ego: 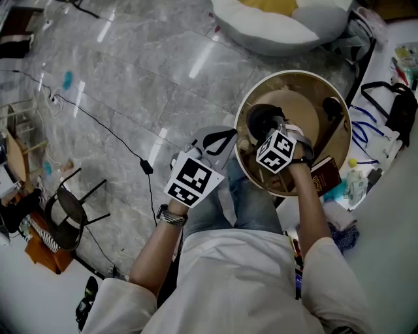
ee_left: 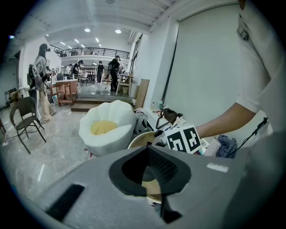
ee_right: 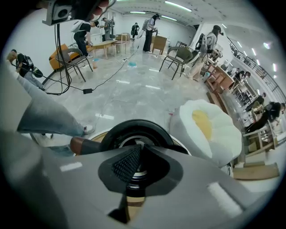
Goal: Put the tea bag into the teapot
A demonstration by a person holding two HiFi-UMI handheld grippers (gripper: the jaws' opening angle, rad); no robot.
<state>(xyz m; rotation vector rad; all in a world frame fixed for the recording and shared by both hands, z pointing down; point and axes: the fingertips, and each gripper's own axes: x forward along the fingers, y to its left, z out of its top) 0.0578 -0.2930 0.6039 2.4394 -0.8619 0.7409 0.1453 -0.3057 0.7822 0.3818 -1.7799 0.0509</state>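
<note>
A black teapot stands on a round wooden tray with a white rim, in front of my knees. My right gripper hangs right over the pot. In the right gripper view its tips meet above the pot's round mouth, shut, and I see nothing between them. A brown handle sticks out at the pot's left. My left gripper is held left of the tray, over my lap. It is also shut and holds nothing. No tea bag shows in any view.
A white beanbag with a yellow cushion lies beyond the tray. A red booklet and small items sit to the tray's right, near a black bag. A folding chair and cables are on the floor at left.
</note>
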